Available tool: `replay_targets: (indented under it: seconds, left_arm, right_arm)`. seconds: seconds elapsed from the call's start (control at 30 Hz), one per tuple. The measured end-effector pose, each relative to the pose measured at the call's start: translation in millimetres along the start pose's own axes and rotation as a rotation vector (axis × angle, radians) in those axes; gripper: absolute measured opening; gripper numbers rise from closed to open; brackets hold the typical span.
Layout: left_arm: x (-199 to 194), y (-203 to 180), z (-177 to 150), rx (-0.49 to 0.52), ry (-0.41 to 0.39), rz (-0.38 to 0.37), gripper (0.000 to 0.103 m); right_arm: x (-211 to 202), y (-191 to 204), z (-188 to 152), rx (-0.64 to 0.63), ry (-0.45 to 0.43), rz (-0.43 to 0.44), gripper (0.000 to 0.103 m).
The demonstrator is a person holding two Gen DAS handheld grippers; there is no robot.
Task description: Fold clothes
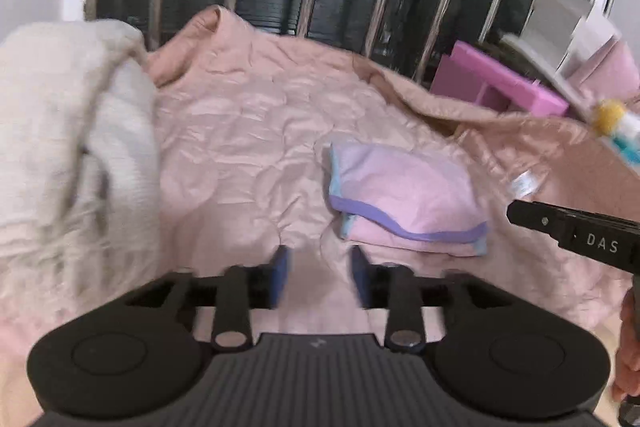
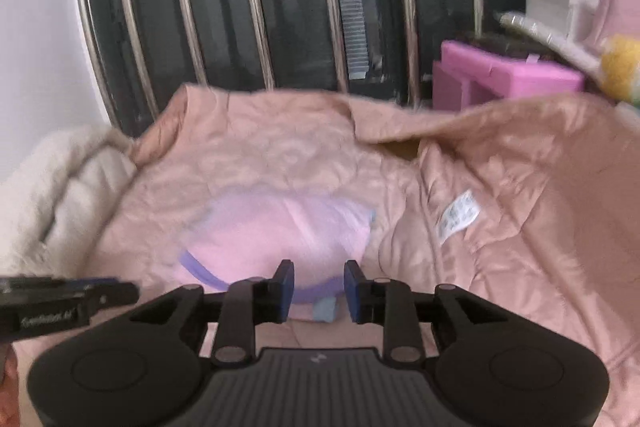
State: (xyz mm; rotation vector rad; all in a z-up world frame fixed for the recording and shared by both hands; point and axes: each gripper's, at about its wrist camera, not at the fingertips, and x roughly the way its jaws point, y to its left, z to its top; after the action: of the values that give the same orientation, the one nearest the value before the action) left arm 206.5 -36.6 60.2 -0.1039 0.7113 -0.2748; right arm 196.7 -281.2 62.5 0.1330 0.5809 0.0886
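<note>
**Both tongs spread and empty above the folded pink garment**

The left gripper (image 1: 320, 277) hovers with its blue pads (image 1: 280, 277) apart, nothing between them, just short of the near left corner of the folded pink garment (image 1: 404, 195). The right gripper (image 2: 319, 287) is likewise spread and empty; its pads (image 2: 286, 285) frame the garment's near edge, where the purple trim (image 2: 200, 271) curves. Whether they touch the cloth cannot be told.

The garment, pink with purple and light blue edging, lies folded near the middle of the pink quilt (image 1: 240, 131) covering the bed. A white label (image 2: 458, 217) shows on a quilt fold right of it. A cream blanket (image 1: 60, 131) is heaped along the bed's left edge. Beyond the far edge stand metal bars (image 2: 256, 3) before dark glass. A bright pink box (image 2: 504, 79) sits at the far right corner.
</note>
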Motion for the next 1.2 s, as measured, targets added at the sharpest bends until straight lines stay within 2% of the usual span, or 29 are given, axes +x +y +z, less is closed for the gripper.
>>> replay_targets:
  seconds: [0.07, 0.1, 0.17, 0.23, 0.3, 0.37, 0.43, 0.5, 0.6, 0.67, 0.77, 0.9, 1.03, 1.2]
  left_arm:
    - [-32.3, -2.2, -10.2, 0.030, -0.032, 0.030, 0.063]
    - [-48.4, -3.3, -15.3, 0.045, -0.049, 0.044, 0.067]
    - [-76.7, -6.1, -32.0, 0.072, -0.068, 0.074, 0.083]
    - [-96.9, -7.4, -58.6, 0.091, -0.058, 0.117, 0.084]
    - [-111.5, -6.2, -88.6, 0.096, -0.029, 0.164, 0.084]
    - [-124.6, -2.8, -115.5, 0.072, -0.004, 0.175, 0.084]
    - [-138.0, 1.7, -139.8, 0.049, 0.005, 0.153, 0.084]
    - [-147.3, 3.0, -159.2, 0.064, 0.002, 0.159, 0.085]
    - [-153.1, 5.6, -178.6, 0.054, -0.028, 0.242, 0.093]
    - [-154.8, 8.5, -187.1, 0.020, -0.073, 0.271, 0.103]
    - [-151.4, 14.3, -191.1, 0.017, -0.082, 0.263, 0.102]
    - [-144.4, 22.2, -189.0, 0.003, -0.075, 0.286, 0.102]
    - [-134.1, 27.8, -184.7, 0.007, -0.048, 0.272, 0.102]
    - [-127.4, 26.2, -180.5, 0.026, -0.036, 0.271, 0.102]
  right_arm:
    - [-24.4, 6.8, 2.5, 0.010, -0.034, 0.008, 0.033]
    - [-39.8, 10.6, 1.3, 0.018, -0.052, 0.016, 0.041]
    - [-71.0, 19.0, -3.8, 0.030, -0.082, 0.036, 0.050]
    - [-96.5, 29.5, -22.0, 0.015, -0.083, 0.064, 0.068]
    - [-118.0, 40.4, -43.6, -0.003, -0.074, 0.081, 0.076]
    - [-131.4, 52.4, -73.9, -0.028, -0.031, 0.075, 0.076]
    - [-140.1, 63.6, -101.3, -0.044, 0.009, 0.069, 0.077]
    - [-147.5, 72.2, -126.3, -0.043, 0.034, 0.066, 0.081]
    - [-154.9, 82.4, -154.5, -0.022, 0.058, 0.069, 0.089]
    - [-155.9, 88.8, -166.2, -0.010, 0.066, 0.069, 0.094]
    - [-149.8, 101.6, -176.0, -0.017, 0.082, 0.055, 0.103]
    - [-132.4, 117.5, -182.3, -0.081, 0.117, -0.026, 0.103]
    - [-124.2, 119.3, -185.7, -0.069, 0.075, -0.115, 0.103]
    - [-116.4, 116.6, -179.8, -0.072, 0.088, -0.127, 0.103]
